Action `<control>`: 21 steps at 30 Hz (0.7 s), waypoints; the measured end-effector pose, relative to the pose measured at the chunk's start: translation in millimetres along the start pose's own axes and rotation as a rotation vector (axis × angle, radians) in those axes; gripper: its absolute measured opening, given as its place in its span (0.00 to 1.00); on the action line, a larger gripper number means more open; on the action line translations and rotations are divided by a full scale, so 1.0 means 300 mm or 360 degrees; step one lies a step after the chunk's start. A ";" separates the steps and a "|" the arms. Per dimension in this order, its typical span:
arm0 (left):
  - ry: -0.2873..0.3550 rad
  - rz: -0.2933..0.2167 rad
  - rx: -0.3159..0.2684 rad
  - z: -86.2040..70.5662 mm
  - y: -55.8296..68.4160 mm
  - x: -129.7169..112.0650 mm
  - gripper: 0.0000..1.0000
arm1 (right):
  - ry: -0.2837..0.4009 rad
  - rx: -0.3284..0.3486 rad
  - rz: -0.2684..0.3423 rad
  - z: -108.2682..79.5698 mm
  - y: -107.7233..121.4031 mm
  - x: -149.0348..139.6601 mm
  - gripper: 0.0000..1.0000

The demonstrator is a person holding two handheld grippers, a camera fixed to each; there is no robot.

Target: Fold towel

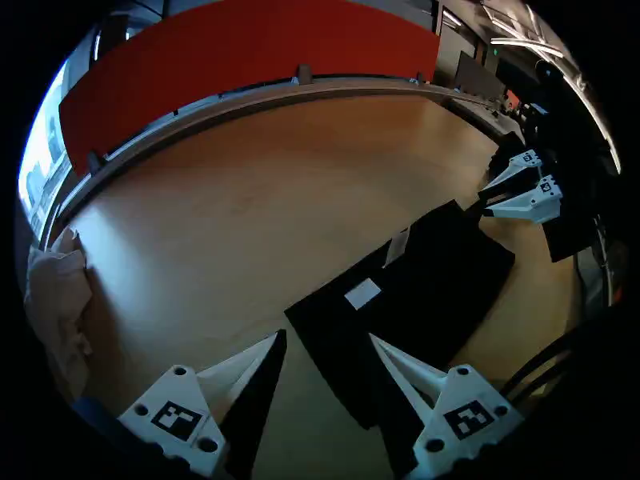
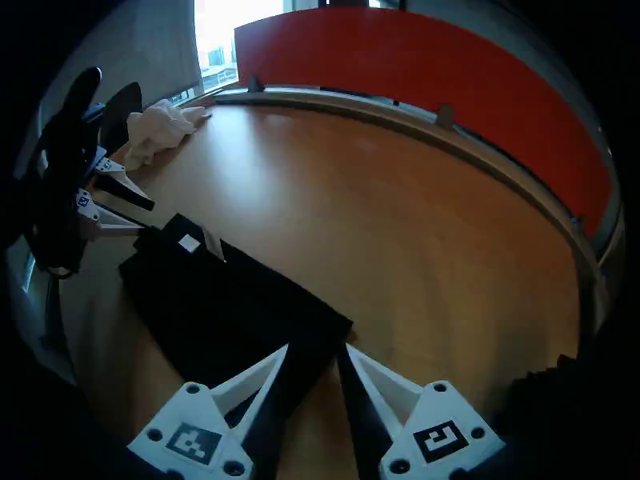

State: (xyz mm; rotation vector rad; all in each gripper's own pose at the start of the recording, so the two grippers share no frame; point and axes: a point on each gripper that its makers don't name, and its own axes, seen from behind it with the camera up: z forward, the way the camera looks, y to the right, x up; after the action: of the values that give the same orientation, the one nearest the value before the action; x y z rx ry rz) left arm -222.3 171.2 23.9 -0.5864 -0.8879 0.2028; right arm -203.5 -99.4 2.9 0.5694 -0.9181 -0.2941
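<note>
1. Your left gripper (image 1: 326,340) holds its jaws wide apart at the near end of the towel (image 1: 424,280).
2. Your right gripper (image 2: 314,348) is open too, with the towel's other end corner between its fingertips.
3. The black towel lies flat on the table (image 1: 264,200), reaching from one gripper to the other.
4. A cloth (image 1: 56,288) sits at the table's edge, and a red panel (image 1: 240,48) stands behind.

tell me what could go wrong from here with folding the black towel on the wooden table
1. The black towel seems to lie in layers; the right gripper, open at one corner, may pinch only the top layer.
2. The left gripper is open at the other end, holding nothing; lifting one end alone could drag the towel across the wooden table.
</note>
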 end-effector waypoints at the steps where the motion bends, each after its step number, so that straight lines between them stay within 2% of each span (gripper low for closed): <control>1: 0.0003 0.0001 0.0000 -0.003 -0.002 0.001 0.73 | 0.0000 -0.0007 -0.0002 0.000 0.004 0.000 0.56; 5: 0.0010 -0.0009 -0.0001 -0.013 -0.008 0.001 0.97 | 0.0000 -0.0032 -0.0009 0.001 0.016 -0.003 0.92; 6: 0.0010 -0.0014 -0.0001 -0.015 -0.009 0.000 0.98 | 0.0000 -0.0037 -0.0011 0.001 0.018 -0.004 1.00; 12: 0.0010 -0.0049 -0.0017 -0.025 -0.001 -0.010 0.99 | 0.0002 -0.0031 -0.0014 -0.004 0.009 -0.011 1.00; 21: 0.0020 -0.0075 0.0010 -0.067 -0.006 -0.042 0.99 | 0.0023 -0.0023 -0.0036 -0.012 -0.014 0.003 1.00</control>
State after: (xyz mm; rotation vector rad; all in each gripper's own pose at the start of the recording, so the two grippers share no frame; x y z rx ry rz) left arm -214.7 156.7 6.8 -0.5600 -0.8877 0.1593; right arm -200.1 -102.1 -0.7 0.5684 -0.8958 -0.3163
